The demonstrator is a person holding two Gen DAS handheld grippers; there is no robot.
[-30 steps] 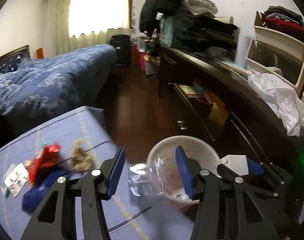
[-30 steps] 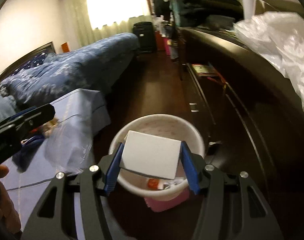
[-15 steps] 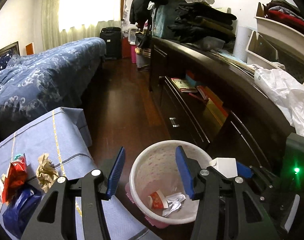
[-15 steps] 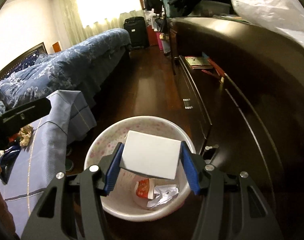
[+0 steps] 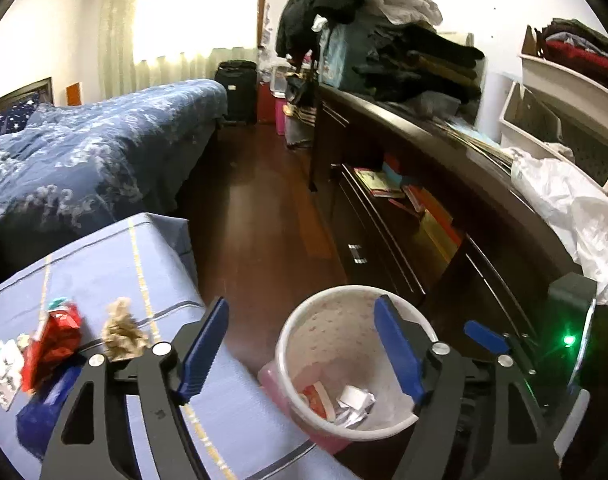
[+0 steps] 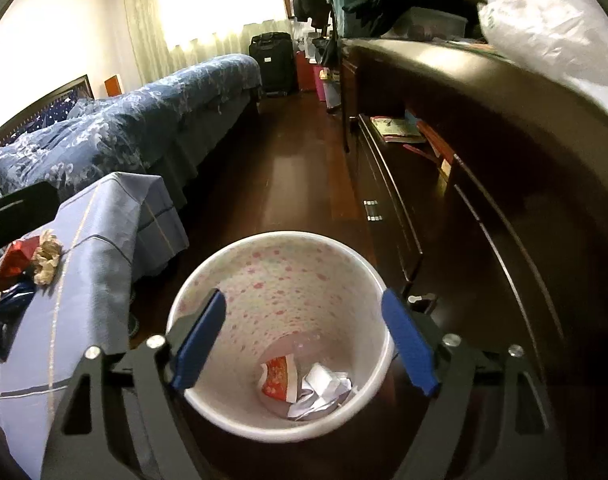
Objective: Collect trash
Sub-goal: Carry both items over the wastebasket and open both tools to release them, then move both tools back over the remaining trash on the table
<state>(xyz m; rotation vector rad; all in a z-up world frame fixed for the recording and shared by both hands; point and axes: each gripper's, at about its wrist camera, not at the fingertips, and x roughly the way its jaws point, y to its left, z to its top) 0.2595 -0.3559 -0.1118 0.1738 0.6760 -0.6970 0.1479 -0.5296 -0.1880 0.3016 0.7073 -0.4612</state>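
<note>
both claws have just been opening: since half a second ago the white card has left our right gripper (image 6: 302,338), and nothing sits between either pair of jaws. our left gripper (image 5: 300,346) is likewise released and empty. remaining trash, a red wrapper (image 5: 54,346) and crumpled brown paper (image 5: 122,334), lies on the blue cloth (image 5: 116,268), left of the bin (image 5: 304,320) and nearer our left hand.

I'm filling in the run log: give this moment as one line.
left gripper: just opened, empty | right gripper: just opened, empty, over bin | white box: not visible | red wrapper, crumpled paper: on blue cloth
</note>
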